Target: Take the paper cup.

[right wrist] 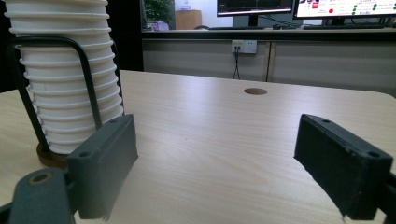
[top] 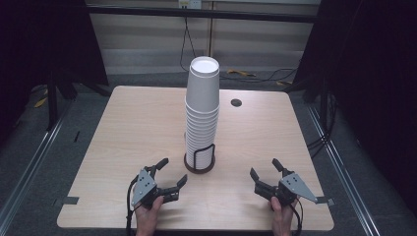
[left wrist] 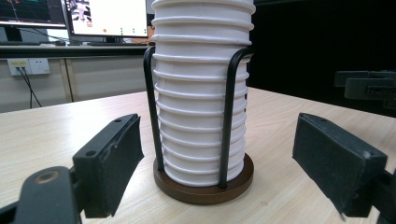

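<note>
- Paper cups (top: 202, 105), white and nested upside down in a tall stack, stand near the middle of the wooden table (top: 123, 128), slightly toward the near side.
- Round dark wooden holder (top: 199, 164) carries the stack; its black wire loops (left wrist: 231, 116) rise around the lowest cups.
- Left gripper (top: 169, 173) rests at the near left of the table, held by a hand (top: 147, 216), jaws spread wide apart with nothing between them; in the left gripper view the stack stands beyond the gap, untouched.
- Right gripper (top: 265, 168) sits at the near right in the other hand (top: 281, 216), jaws also wide apart and gripping nothing; the cups lie off to its left.
- A small round hole (top: 236, 103) shows in the tabletop, far right of the stack.
</note>
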The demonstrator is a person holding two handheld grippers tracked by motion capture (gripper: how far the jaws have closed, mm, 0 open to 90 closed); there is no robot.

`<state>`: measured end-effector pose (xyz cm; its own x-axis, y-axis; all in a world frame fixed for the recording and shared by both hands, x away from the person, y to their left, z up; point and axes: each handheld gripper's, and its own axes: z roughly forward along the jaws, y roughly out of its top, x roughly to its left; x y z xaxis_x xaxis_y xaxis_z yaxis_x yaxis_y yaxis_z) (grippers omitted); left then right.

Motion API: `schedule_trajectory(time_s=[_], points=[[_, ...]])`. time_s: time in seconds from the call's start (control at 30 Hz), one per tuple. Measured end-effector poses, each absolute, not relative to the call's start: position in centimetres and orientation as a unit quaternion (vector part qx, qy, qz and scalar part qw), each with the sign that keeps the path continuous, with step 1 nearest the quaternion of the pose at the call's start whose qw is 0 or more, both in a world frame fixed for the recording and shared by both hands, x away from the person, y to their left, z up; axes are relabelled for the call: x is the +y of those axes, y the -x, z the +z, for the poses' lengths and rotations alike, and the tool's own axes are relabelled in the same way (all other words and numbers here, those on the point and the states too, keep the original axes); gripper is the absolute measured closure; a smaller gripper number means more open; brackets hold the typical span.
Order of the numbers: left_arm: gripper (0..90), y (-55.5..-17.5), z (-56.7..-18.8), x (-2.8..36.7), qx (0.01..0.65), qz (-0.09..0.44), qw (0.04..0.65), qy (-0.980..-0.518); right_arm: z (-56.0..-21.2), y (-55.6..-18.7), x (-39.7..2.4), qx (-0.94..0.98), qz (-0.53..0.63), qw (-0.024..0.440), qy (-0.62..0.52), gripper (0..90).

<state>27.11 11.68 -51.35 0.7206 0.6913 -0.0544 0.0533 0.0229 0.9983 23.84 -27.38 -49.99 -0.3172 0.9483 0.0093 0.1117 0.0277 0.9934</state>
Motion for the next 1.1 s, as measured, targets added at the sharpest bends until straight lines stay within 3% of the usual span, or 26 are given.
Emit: schedule_trajectory(time_s=[0.33,0.87,0.97,1.1], points=[[15.6,-27.1,-51.4,11.7,0.282,0.241,0.658,-0.655,-49.9,-23.9,-27.3,0.607,0.533,0.387,-0.444,13.0],[15.6,-27.2,-51.3,11.8,0.265,0.243,0.657,-0.663,-48.8,-24.3,-27.0,0.632,0.554,0.335,-0.425,13.2],[15.6,-27.2,-51.3,11.9,0.263,0.243,0.657,-0.663,-47.9,-24.4,-26.7,0.640,0.567,0.311,-0.414,17.9],[15.6,-27.3,-51.3,11.9,0.263,0.241,0.658,-0.663,-47.6,-24.8,-26.4,0.643,0.573,0.301,-0.411,17.9]])
